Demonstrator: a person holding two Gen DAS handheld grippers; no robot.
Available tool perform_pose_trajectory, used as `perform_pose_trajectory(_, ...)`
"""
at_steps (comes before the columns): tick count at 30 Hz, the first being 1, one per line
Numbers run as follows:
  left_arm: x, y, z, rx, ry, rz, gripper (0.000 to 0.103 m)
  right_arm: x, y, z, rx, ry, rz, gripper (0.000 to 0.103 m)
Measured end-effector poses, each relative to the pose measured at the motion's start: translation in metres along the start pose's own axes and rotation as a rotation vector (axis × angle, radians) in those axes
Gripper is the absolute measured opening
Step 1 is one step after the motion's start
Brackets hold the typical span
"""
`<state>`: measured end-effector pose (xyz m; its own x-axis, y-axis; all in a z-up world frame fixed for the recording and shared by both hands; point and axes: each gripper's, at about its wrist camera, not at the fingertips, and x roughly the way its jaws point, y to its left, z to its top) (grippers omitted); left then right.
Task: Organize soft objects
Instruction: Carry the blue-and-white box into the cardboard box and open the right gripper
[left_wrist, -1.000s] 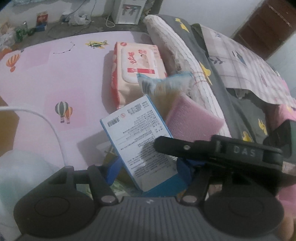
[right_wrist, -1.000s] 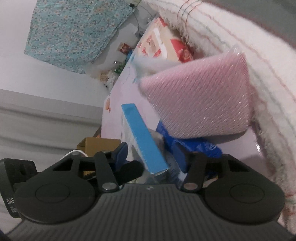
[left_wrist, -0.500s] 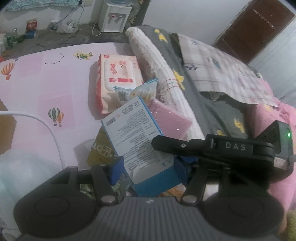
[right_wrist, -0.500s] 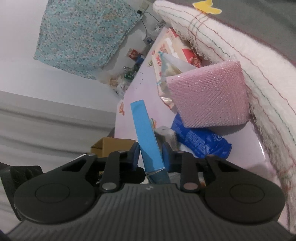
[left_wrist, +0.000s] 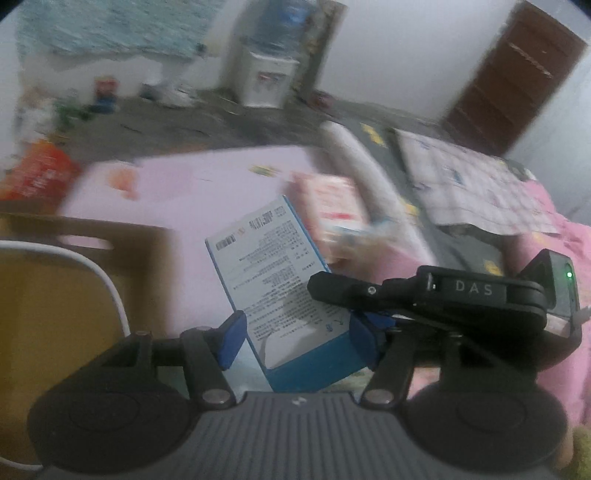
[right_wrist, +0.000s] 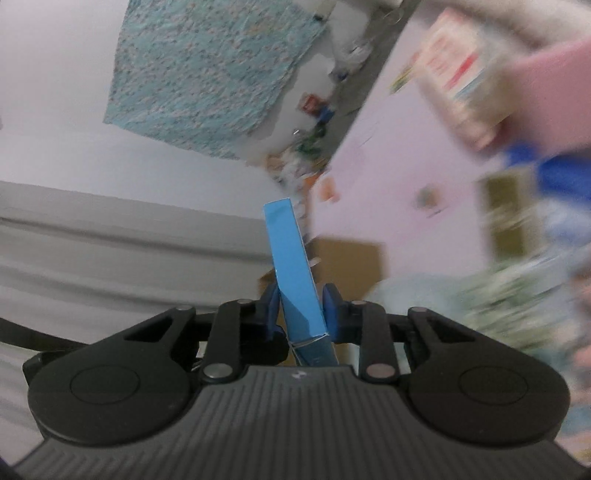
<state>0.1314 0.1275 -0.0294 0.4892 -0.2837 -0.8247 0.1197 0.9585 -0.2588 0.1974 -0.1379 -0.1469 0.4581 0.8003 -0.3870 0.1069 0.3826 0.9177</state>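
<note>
A flat blue box with a white printed face (left_wrist: 280, 277) is held up above the pink bedsheet (left_wrist: 192, 192). My left gripper (left_wrist: 295, 339) spans its width. The blue pads (left_wrist: 231, 339) touch both side edges while the jaws are opening slightly. My right gripper (right_wrist: 301, 310) is shut on the same box (right_wrist: 291, 258) across its thin sides. Its black finger (left_wrist: 332, 290) reaches in from the right in the left wrist view. The soft items lie blurred on the bed: a pink sponge (right_wrist: 546, 85) and a blue packet (right_wrist: 554, 173).
A brown cardboard box (left_wrist: 74, 277) with a white cable (left_wrist: 107, 280) over it stands at the left. A pink-and-white wipes pack (left_wrist: 332, 199) lies by a folded blanket (left_wrist: 369, 173). A water dispenser (left_wrist: 266, 81) stands on the floor beyond the bed.
The right gripper's jaws closed onto the blue box's thin sides. Both grippers then rose with the box, away from the pile of items, and both views are now blurred by motion.
</note>
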Motion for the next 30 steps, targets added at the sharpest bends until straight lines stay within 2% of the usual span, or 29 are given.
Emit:
perform_pose_trajectory(6,-0.028,0.109,0.002,-0.100,-0.035,0.157,0.068,0.117,0.040,-0.037,0.053,0.064,0.051,0.023)
perform_pose_trajectory(12,-0.027,0.202,-0.008,-0.194,-0.026,0.267,0.068,0.228,0.053,-0.082,0.090,0.094,-0.012,0.019)
perform_pose_trajectory(18,-0.030,0.265,-0.025,-0.253,-0.007,0.271,0.068,0.298,0.037,-0.109,0.118,0.067,-0.133,0.019)
perform_pose_trajectory(22,-0.027,0.285,-0.036,-0.265,0.000,0.264,0.068,0.334,0.014,-0.126,0.139,0.060,-0.215,0.019)
perform_pose_trajectory(27,-0.025,0.303,-0.042,-0.289,0.005,0.238,0.068,0.356,0.002,-0.151,0.104,0.018,-0.227,0.020)
perform_pose_trajectory(30,-0.028,0.307,-0.046,-0.300,0.002,0.231,0.068,0.365,-0.004,-0.164,0.091,0.034,-0.241,0.022)
